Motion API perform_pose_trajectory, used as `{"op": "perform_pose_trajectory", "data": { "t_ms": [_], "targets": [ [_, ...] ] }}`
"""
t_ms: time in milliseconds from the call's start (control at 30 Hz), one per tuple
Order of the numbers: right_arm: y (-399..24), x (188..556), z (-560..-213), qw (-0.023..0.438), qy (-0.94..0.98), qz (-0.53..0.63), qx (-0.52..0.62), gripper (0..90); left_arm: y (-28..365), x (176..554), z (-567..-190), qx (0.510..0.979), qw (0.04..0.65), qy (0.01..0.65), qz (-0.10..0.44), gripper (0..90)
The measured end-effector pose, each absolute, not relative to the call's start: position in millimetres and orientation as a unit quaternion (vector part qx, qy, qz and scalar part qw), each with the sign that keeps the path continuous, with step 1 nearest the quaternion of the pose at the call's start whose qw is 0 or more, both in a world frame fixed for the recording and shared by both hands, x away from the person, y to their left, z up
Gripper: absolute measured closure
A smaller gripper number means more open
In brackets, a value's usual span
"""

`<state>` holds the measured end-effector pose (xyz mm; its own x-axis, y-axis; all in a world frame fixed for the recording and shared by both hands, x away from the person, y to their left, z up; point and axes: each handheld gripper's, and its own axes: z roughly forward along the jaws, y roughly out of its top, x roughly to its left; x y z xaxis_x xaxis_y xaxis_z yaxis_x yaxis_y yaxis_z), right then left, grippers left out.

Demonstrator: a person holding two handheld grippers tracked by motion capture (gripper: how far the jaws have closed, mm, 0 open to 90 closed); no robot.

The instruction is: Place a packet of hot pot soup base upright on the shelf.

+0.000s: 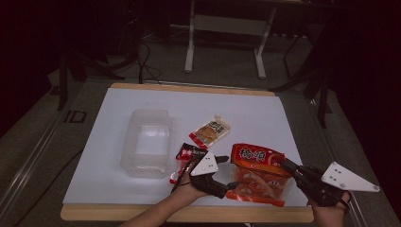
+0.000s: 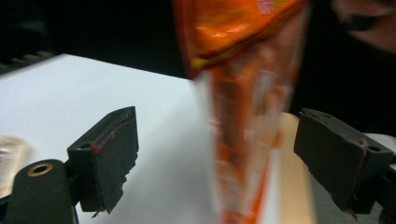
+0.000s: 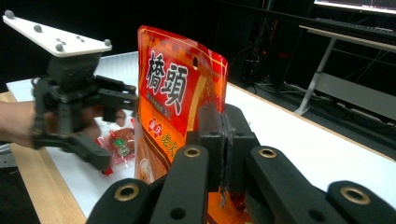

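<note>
Right gripper (image 3: 223, 154) pinching glossy orange-red plastic snack pouch (image 1: 257, 172); left gripper (image 2: 217, 154) spread w/ pouch edge between jaws, untouched.

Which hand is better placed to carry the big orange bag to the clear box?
Right. The right tongs are already shut on the orange bag; the left tongs stand open around its edge. The clear box lies to the left.

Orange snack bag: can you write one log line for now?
right gripper: shut on orange snack bag | left gripper: open around it | clear box: untouched
</note>
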<state>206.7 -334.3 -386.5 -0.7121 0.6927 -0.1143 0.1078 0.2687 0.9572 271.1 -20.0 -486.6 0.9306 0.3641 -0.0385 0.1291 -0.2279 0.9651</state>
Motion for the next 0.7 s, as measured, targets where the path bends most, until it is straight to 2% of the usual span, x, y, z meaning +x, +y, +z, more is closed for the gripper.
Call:
{"op": "perform_pose_trajectory", "data": {
  "t_ms": [167, 200, 367, 500, 667, 700],
  "targets": [
    [-334, 205, -386, 0.272, 0.75, 0.542, 0.264, 88.5, -28, 280, -490, 0.779, 0.603, 0.151, 0.08, 14.3],
    [-334, 205, -386, 0.272, 0.75, 0.542, 0.264, 88.5, -30, 281, -489, 0.783, 0.602, 0.144, 0.063, 14.3],
    [-334, 204, -386, 0.271, 0.75, 0.543, 0.263, 88.5, -38, 283, -490, 0.779, 0.609, 0.136, 0.055, 16.6],
    [-334, 204, -387, 0.27, 0.748, 0.546, 0.264, 88.5, -43, 286, -492, 0.767, 0.626, 0.136, 0.037, 23.3],
    [-333, 204, -387, 0.27, 0.749, 0.545, 0.262, 88.5, -53, 288, -492, 0.776, 0.618, 0.12, 0.026, 26.2],
    [-333, 203, -387, 0.271, 0.749, 0.545, 0.261, 88.5, -54, 289, -492, 0.775, 0.62, 0.122, 0.022, 31.1]
  ]
}}
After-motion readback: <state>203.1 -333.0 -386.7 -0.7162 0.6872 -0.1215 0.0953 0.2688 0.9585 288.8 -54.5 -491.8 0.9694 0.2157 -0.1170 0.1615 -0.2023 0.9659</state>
